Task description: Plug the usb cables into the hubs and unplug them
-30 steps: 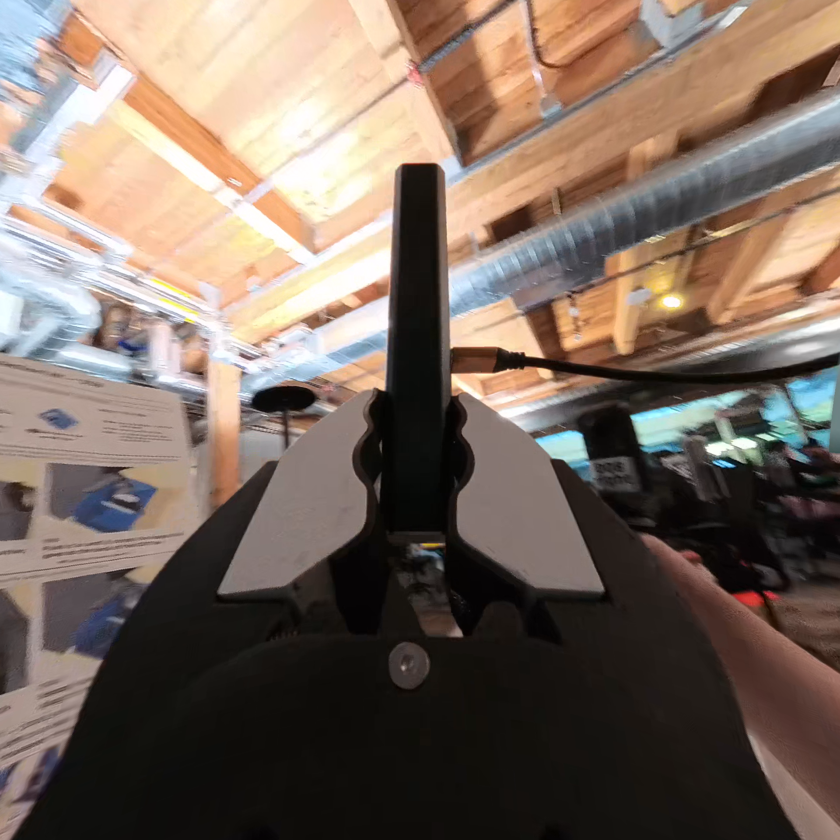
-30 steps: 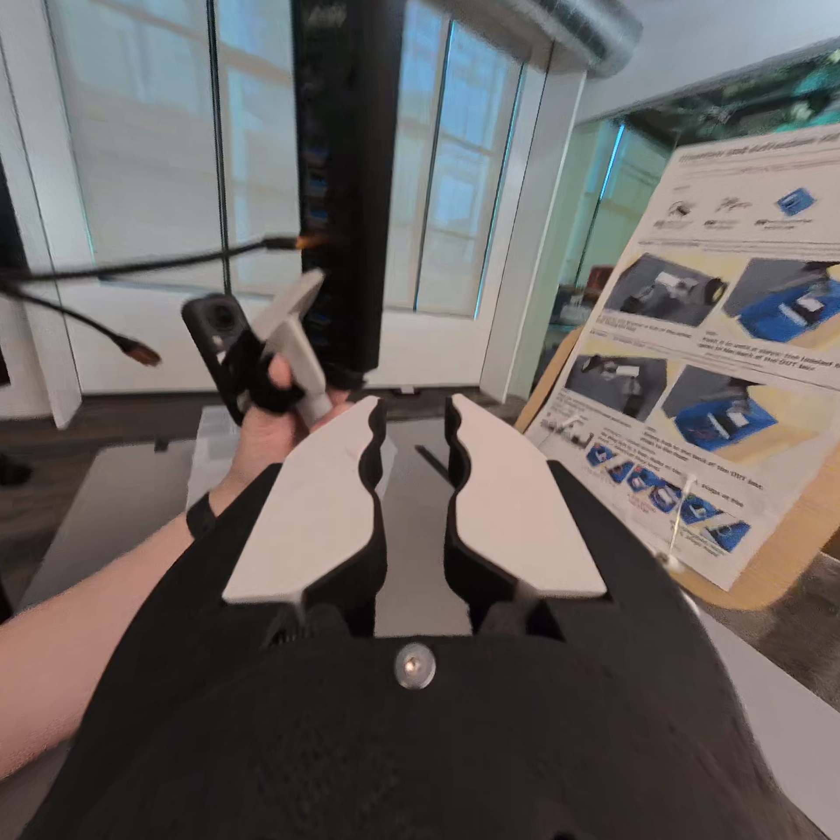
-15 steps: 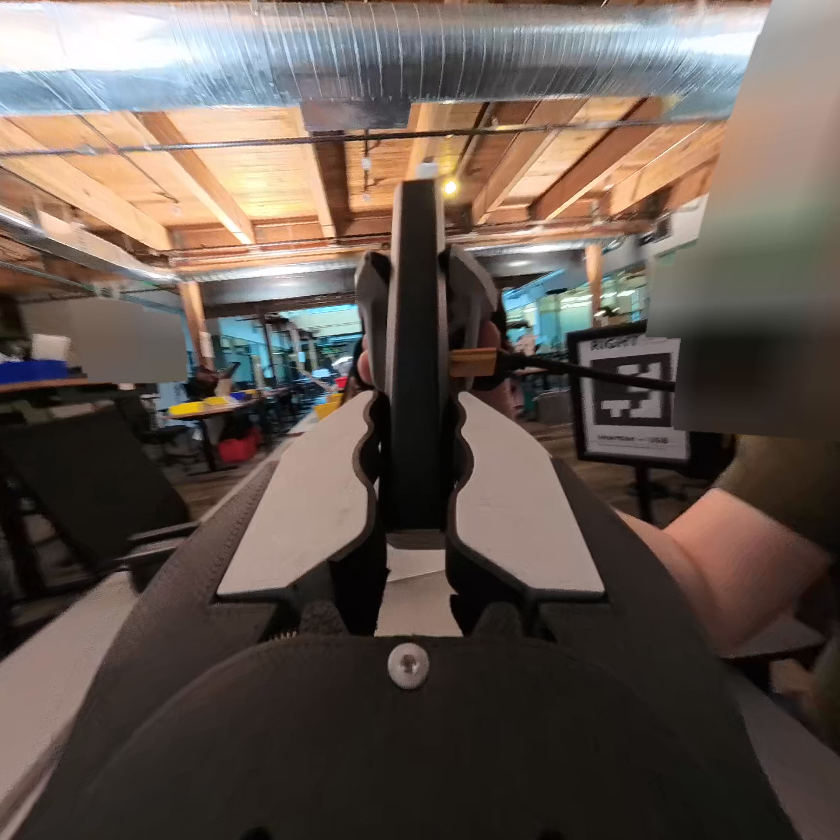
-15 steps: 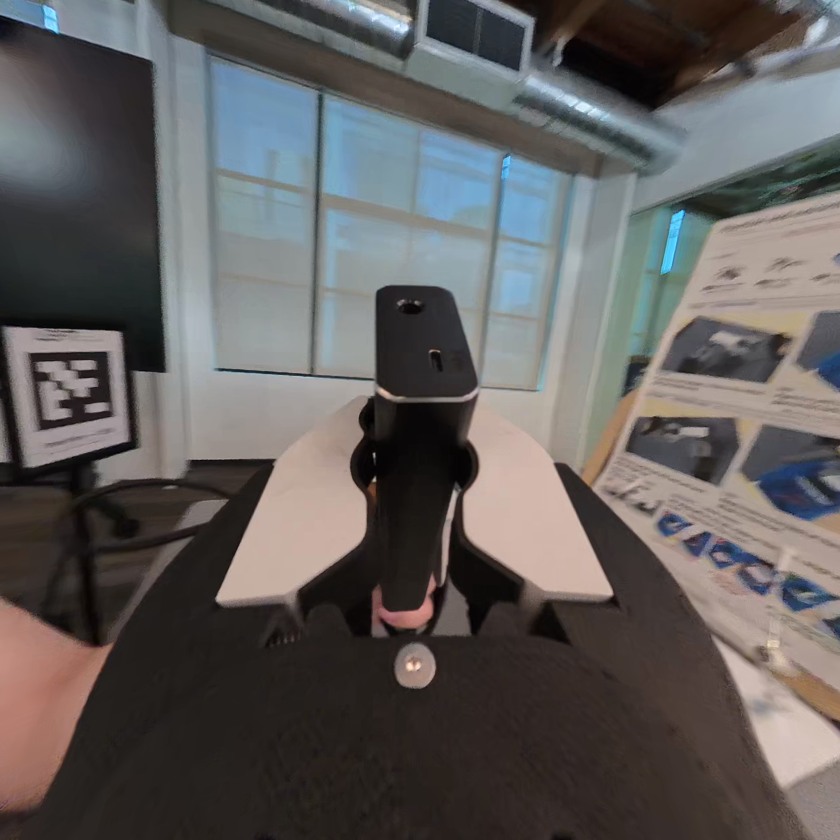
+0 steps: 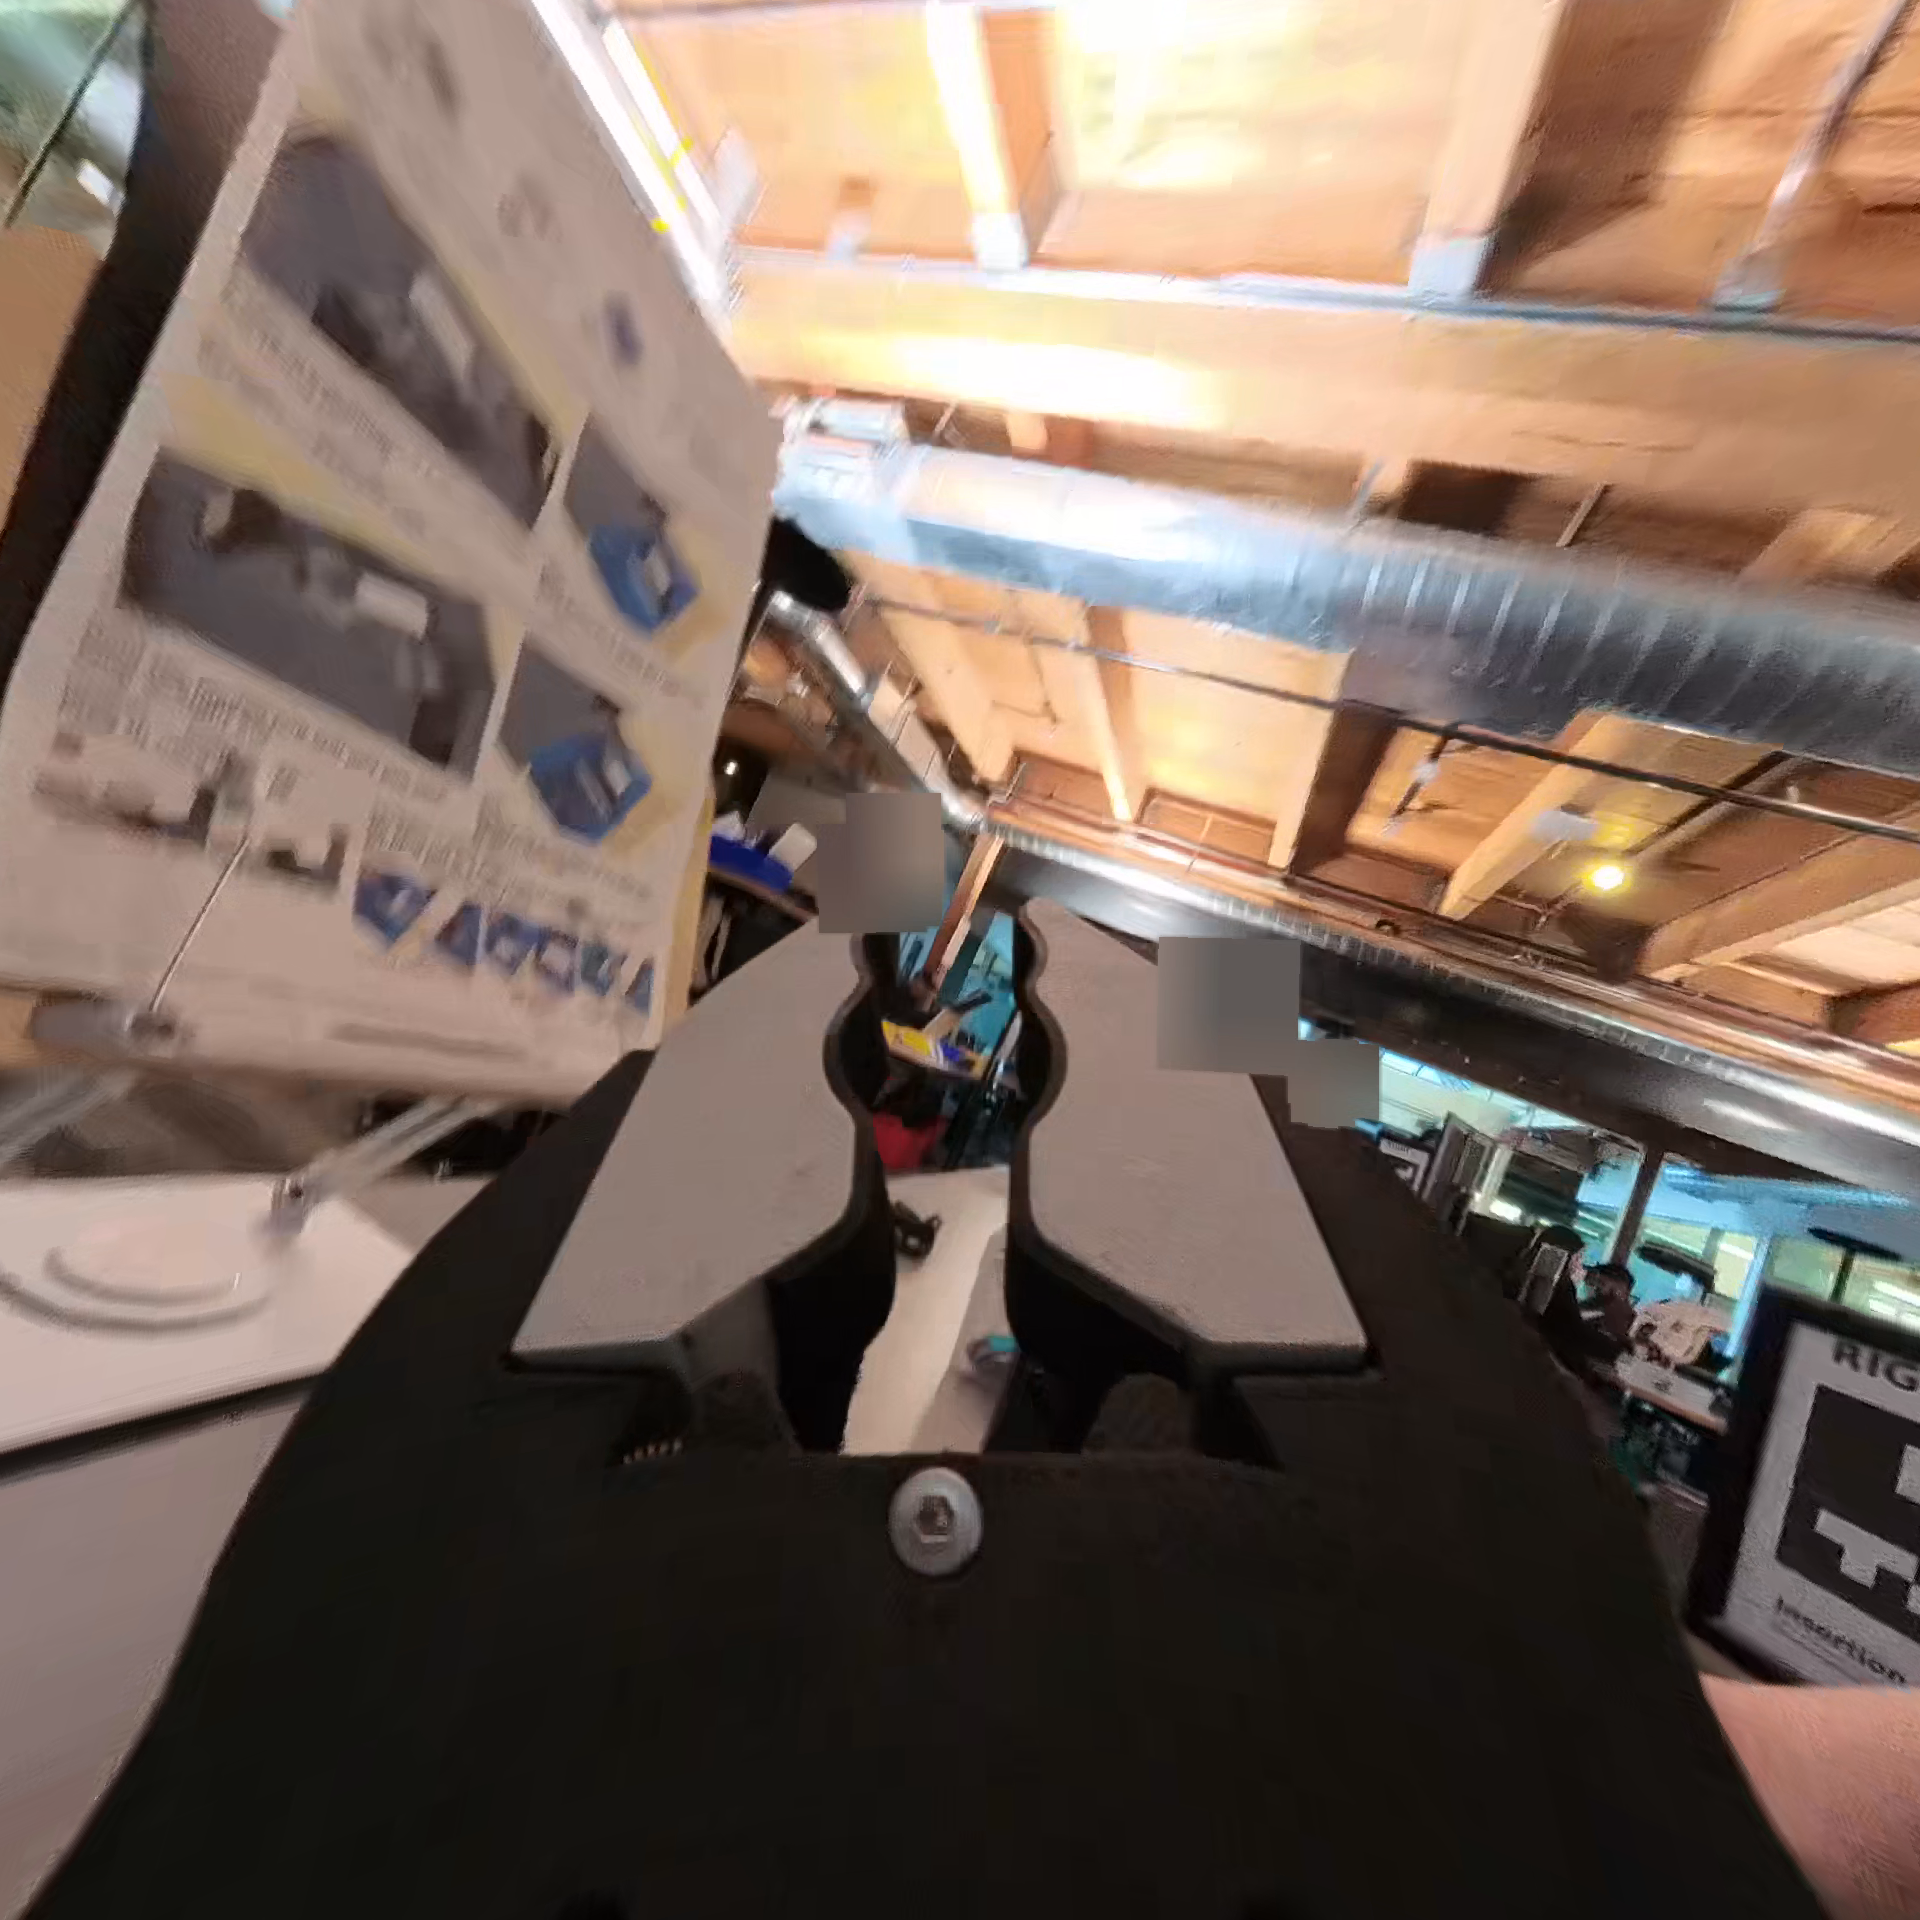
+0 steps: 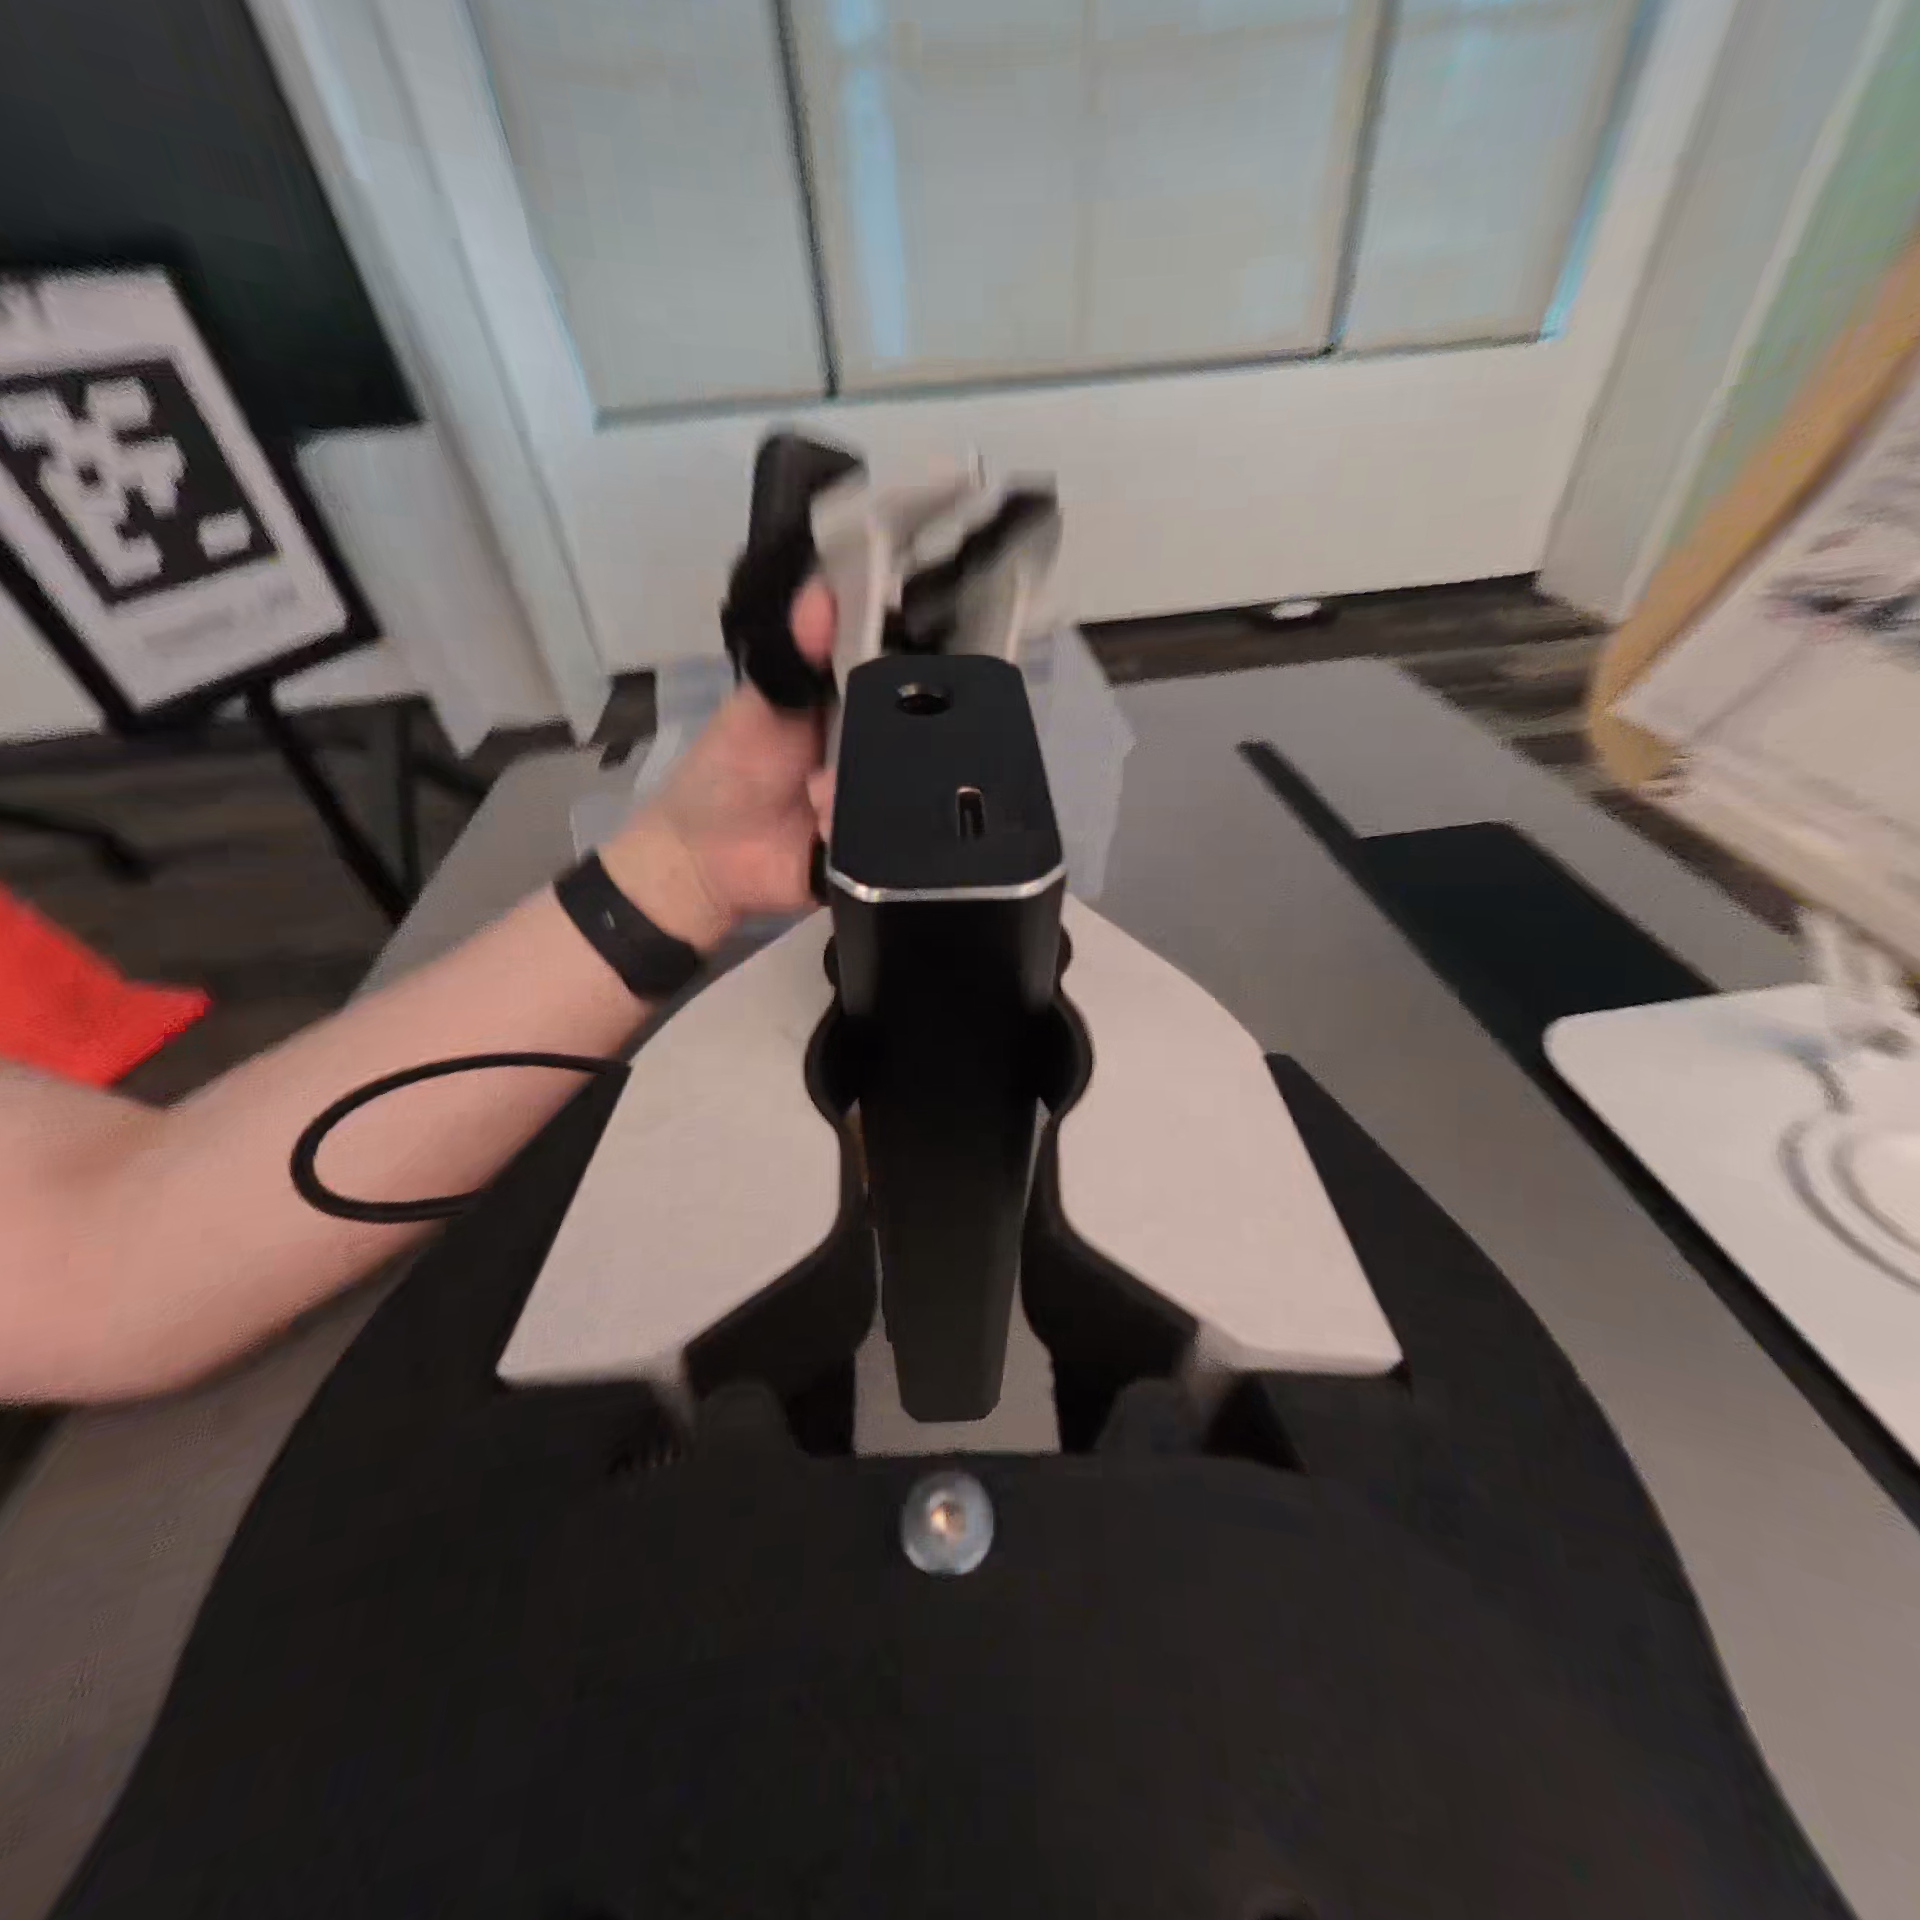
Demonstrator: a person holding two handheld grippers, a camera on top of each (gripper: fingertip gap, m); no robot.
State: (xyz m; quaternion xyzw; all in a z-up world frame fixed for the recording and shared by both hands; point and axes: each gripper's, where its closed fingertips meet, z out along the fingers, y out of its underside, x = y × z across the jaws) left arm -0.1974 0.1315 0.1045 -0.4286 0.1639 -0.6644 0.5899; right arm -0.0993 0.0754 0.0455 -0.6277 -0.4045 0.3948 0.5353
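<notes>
My right gripper (image 6: 948, 951) is shut on a black usb hub (image 6: 940, 790), which stands upright between its fingers with its end face towards the camera. A black cable (image 6: 416, 1138) loops at the left beside the person's forearm; I cannot tell whether it is plugged into the hub. My left gripper (image 5: 945, 935) is open and empty and points up at the ceiling. It also shows blurred in the right wrist view (image 6: 914, 540), held in a hand just beyond the hub and apart from it.
A grey table (image 6: 1403, 790) carries a black mat (image 6: 1507, 914) and a white pad (image 6: 1714, 1122) at the right. A poster board (image 5: 343, 582) stands at the table's side. A black-and-white marker sign (image 6: 135, 488) stands on a stand at the left.
The hub passed from my left gripper to my right. The left held it with a cable plugged in, both gripped it, then the left opened and pulled away empty.
</notes>
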